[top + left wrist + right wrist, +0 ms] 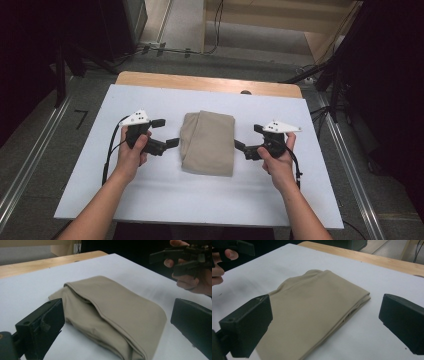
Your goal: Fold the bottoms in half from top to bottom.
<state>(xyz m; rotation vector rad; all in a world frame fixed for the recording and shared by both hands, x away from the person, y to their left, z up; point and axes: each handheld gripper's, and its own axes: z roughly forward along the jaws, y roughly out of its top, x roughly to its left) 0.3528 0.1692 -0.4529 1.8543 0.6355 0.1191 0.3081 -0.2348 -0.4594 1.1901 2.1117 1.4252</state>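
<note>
Table edges: the white table (200, 195) top runs wide on every side of the folded cloth (208, 142); a strip of bare wood shows along its far edge.
Open room: bare white surface lies in front of the cloth and out to both side edges.
Cloth place: mid-table, between the two grippers, touching neither.
Cloth make: tan, smooth woven fabric, folded to a thick rounded rectangle; stacked fold edges with a stitched hem show on the side seen in the left gripper view.
Left hand-held gripper (167, 133): held just left of the cloth, pointing toward it, jaws spread wide with nothing between them.
Right hand-held gripper (248, 137): held just right of the cloth, pointing toward it, jaws spread wide and empty.
Hands: each wraps its gripper's body from below, forearms coming in from the near edge.
</note>
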